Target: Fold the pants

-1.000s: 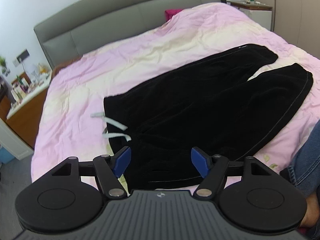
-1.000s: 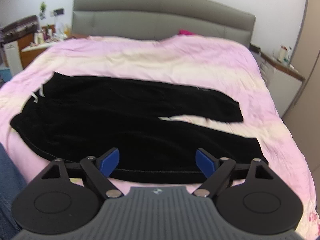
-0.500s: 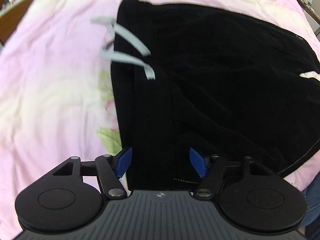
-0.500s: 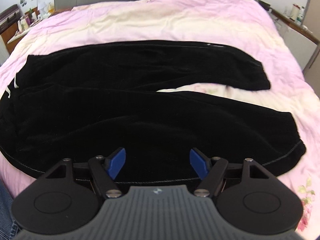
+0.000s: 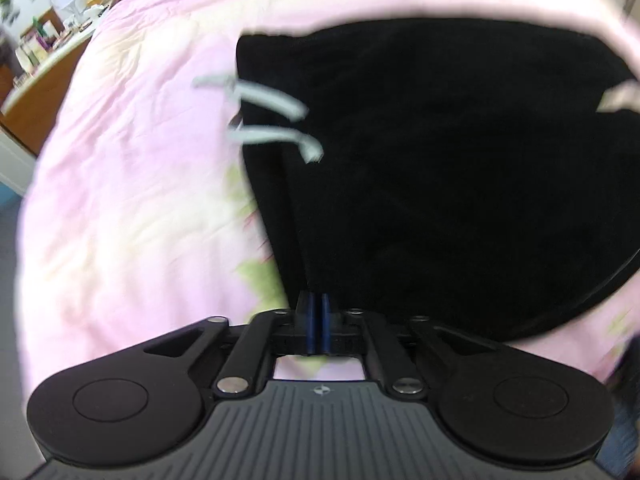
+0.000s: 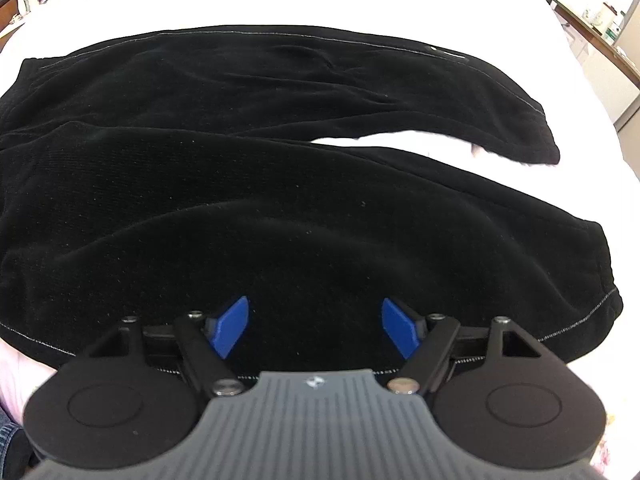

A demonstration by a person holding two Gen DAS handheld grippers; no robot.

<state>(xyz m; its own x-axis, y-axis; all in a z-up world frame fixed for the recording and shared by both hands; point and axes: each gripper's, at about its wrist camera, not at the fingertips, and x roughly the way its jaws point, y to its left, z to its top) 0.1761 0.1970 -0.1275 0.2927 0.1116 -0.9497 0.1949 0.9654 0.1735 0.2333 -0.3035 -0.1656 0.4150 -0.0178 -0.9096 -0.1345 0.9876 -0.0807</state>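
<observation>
Black pants point(image 6: 280, 184) lie spread flat on a pink and cream bed cover point(image 5: 132, 184), legs pointing right. In the left wrist view the waistband end point(image 5: 420, 168) fills the middle, with two white drawstrings point(image 5: 276, 136) lying on it. My left gripper point(image 5: 319, 322) is shut on the near waistband corner of the pants. My right gripper point(image 6: 314, 326) is open, its blue fingers point(image 6: 232, 326) spread just over the near leg's lower hem edge, not gripping.
A wooden desk with small items point(image 5: 44, 48) stands left of the bed. A bedside cabinet with bottles point(image 6: 600, 24) stands at the right. The far leg's cuff point(image 6: 532, 140) lies apart from the near leg. Blue jeans of the person point(image 6: 12, 440) show at the lower left.
My left gripper has closed on the waistband corner; it was open over it before. My right gripper has moved lower and closer to the near leg's hem, still open.
</observation>
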